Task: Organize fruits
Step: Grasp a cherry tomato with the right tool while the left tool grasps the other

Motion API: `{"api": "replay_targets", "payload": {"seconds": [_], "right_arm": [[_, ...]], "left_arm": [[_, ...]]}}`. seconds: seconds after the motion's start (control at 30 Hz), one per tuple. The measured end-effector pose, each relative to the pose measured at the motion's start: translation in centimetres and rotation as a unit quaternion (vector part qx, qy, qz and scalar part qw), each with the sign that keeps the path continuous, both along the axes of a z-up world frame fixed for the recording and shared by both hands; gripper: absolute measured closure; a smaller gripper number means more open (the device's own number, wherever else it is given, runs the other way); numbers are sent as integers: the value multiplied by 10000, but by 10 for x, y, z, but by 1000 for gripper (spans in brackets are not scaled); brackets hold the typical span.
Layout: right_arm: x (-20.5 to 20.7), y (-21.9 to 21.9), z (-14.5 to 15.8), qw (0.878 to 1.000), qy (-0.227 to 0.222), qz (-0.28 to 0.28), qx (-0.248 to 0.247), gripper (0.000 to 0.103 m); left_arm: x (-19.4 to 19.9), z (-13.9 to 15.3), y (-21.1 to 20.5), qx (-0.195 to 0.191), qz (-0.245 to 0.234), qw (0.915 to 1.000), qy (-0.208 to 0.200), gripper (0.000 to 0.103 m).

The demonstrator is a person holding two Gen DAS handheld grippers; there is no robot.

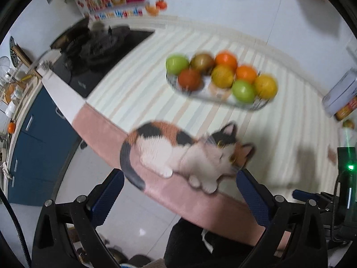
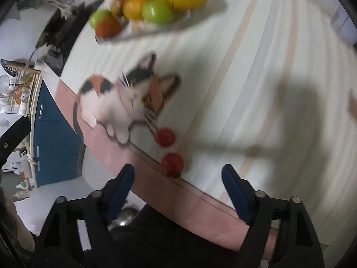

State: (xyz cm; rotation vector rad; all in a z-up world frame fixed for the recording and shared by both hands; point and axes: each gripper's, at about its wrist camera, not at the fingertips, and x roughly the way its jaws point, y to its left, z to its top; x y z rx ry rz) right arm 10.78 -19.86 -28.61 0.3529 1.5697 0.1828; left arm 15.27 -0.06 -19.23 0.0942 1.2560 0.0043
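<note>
A patterned plate on the striped mat holds several fruits: green, brownish, orange, red and yellow ones. The plate also shows in the right wrist view, blurred. My left gripper is open and empty at the counter's front edge, short of the plate. My right gripper is open and empty, just short of two small red fruits lying near the mat's front edge.
A calico cat picture is printed on the mat, with a pink border along the front. A black stove sits at the left. A boxed item stands at the right. Blue cabinets are below.
</note>
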Motion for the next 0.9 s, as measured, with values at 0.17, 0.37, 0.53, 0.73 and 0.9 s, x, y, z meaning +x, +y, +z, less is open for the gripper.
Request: {"api": "replay_targets", "payload": {"seconds": [0.17, 0.37, 0.53, 0.73, 0.9], "right_arm": [[-1, 21, -32, 9996, 193, 179, -77, 42], [-3, 28, -43, 9990, 240, 304, -235, 70], [-5, -2, -31, 9995, 114, -64, -278, 70], [-5, -45, -23, 9977, 48, -424, -528, 70], [-6, -64, -22, 9964, 46, -616, -576, 70]], "left_arm": [[1, -33, 2, 3, -22, 9996, 276, 0], [4, -48, -14, -68, -293, 9983, 500, 0], [11, -58, -41, -366, -668, 9947, 685, 0], [13, -89, -90, -516, -1357, 9833, 1099, 16], [9, -119, -116, -543, -1686, 9724, 1516, 44]]}}
